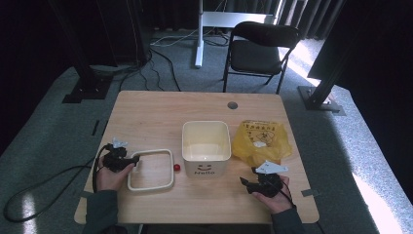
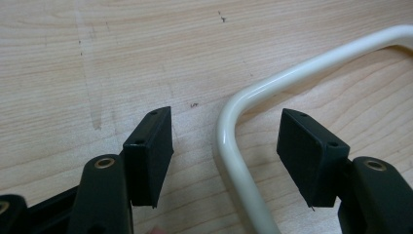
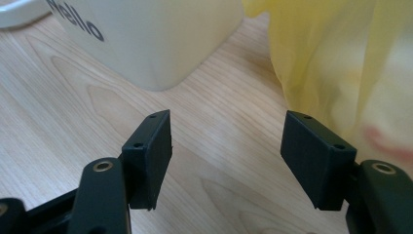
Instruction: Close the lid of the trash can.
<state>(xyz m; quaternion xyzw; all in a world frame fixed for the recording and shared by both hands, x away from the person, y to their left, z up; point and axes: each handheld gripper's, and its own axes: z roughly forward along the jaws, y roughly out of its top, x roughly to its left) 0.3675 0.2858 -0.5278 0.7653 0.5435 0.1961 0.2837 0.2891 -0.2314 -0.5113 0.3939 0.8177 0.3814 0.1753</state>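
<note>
We look down on a pale wooden table (image 1: 156, 112), the largest thing in the scene, with a person's two forearms coming in from the near edge. Beyond the right gripper (image 1: 249, 184), up and a little to its outer side, lies a crumpled yellow plastic bag (image 1: 262, 140); in the right gripper view it hangs just beyond the right-hand jaw, close but not touching. Ahead of that same gripper and toward the middle of the table stands a cream square bin (image 1: 206, 153) marked "Hello" on its near wall, its corner rising just past the jaws in the right gripper view. The right gripper's jaws stand apart over bare wood, with nothing between them.

Off to the other side, the left gripper (image 1: 132, 159) sits at the near left corner of a white frame (image 1: 151, 169), a rounded square loop of tube lying flat on the table. In the left gripper view we see the frame's bent corner (image 2: 238, 126) running between the two jaws, nearer the middle than either pad, with clear wood showing on both sides of the tube; the jaws straddle it without pressing on it.

Between the frame and the bin, well to the inner side of the left gripper, rests a small red ball (image 1: 177, 167), just beside the bin's near left corner.
</note>
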